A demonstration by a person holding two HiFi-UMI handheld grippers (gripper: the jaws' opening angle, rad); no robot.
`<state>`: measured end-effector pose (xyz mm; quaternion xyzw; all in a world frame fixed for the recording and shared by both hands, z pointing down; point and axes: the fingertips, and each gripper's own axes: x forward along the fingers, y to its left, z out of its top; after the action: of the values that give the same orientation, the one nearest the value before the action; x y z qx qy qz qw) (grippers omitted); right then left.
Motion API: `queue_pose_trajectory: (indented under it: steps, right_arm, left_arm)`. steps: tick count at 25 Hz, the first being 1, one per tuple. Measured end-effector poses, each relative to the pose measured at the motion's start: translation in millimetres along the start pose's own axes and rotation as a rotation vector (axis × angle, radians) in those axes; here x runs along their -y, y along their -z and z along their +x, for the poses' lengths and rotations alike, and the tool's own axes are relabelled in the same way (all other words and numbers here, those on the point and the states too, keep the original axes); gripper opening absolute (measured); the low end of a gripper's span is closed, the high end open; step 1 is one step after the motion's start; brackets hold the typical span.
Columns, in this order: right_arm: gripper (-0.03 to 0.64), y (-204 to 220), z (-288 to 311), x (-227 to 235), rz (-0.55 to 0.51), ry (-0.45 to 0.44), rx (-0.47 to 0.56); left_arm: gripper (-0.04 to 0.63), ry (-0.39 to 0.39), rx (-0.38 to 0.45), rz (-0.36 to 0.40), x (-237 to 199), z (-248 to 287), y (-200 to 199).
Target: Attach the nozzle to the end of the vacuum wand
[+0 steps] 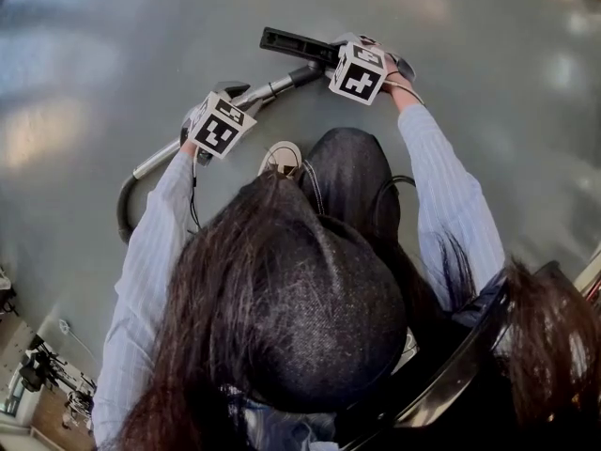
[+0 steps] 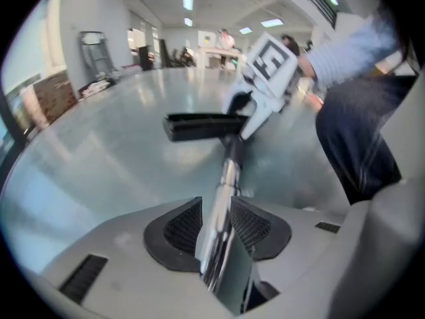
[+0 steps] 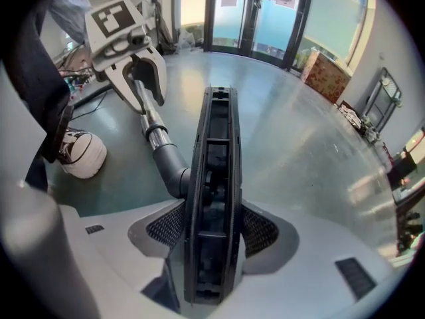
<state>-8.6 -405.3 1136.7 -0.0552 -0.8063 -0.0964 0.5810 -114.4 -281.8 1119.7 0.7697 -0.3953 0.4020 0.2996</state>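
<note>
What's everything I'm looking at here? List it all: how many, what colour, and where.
vacuum wand: one, shiny silver, slanting above the floor between the two grippers
nozzle: one, black, at the wand's far end
hose: one, dark grey, curving from the wand's left end
shoe: one, white, on the floor beside the wand
floor: grey, glossy, all around
sleeves: two, pale blue, on the person's arms
trousers: dark, by the shoe
hair: dark, long, low in the head view
left gripper: one, grey with black-and-white cube, fingers closed on the wand
right gripper: one, same colours, fingers closed on the nozzle
</note>
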Motion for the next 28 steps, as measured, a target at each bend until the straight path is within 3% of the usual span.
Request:
queue_pose_trajectory:
  steps: [2,3,5,7,10,15,19,21,25,28]
  right_arm:
    - [0.249,0,-1,1,0.026,0.017,-0.003]
    - [0.249,1,-2,3,0.047,0.025,0.003]
    - [0.249,5,-4,5,0.105,0.037,0.012]
    - [0.252,10,-9,7,0.152,0.042,0.021]
    - [0.252,11,-25,6,0.204,0.043,0.074]
    - [0.25,4,-74,6,0.385,0.066,0.325]
    - [0.25,-3,-102,-7,0.555,0.006,0.527]
    - [0.25,-7,-107,-11,0.603,0.014,0.579]
    - [0.249,-9,-107,-5,0.721,0.111,0.639]
    - [0.246,-21,-103,-14,0.795,0.098,0.682]
  left_arm:
    - [0.137,-0.026,0.12,-0.151,-13,-7,-27]
    - [0.137,-0.031,0.138,-0.189,-18,-8,-34]
    - [0.137,-0.038,0.109,-0.174,-20,-4,-35]
    - [0.138,-0.04,0.068,-0.104,-14,-2,-30]
    - [0.138,-0.051,0.063,-0.068,-9,-9,-25]
    - [0.138,-0.062,0.099,-0.17,-16,-18,-21]
    - [0.138,-0.066,0.165,-0.224,-18,-27,-33]
    - [0.138,-0.082,0.231,-0.272,-20,-32,-44]
    - [0.126,-0.076,0.363,-0.39,-22,-43,-71]
    - [0.065,-0.129,0.41,-0.459,-24,-56,-72]
